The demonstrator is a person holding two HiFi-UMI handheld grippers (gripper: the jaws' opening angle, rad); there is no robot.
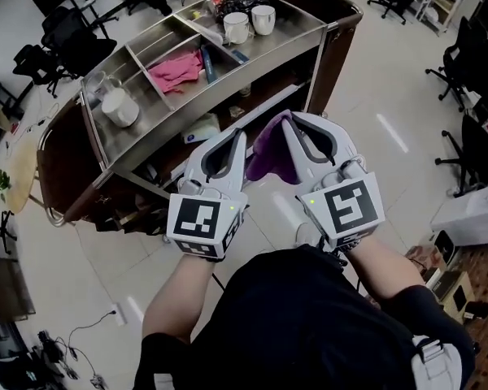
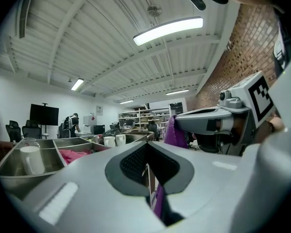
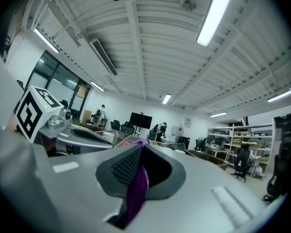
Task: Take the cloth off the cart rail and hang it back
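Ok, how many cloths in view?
2. A purple cloth is held by the left gripper and right gripper; a pink cloth lies in the cart's middle compartment. Others may be hidden.

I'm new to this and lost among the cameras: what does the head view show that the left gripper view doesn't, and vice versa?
Only the head view: the floor, the person's arms and the left gripper from above. Only the left gripper view: ceiling lamp, brick wall, a dark screen. Both: the cart, mugs, pink cloth, and the purple cloth pinched by the right gripper.
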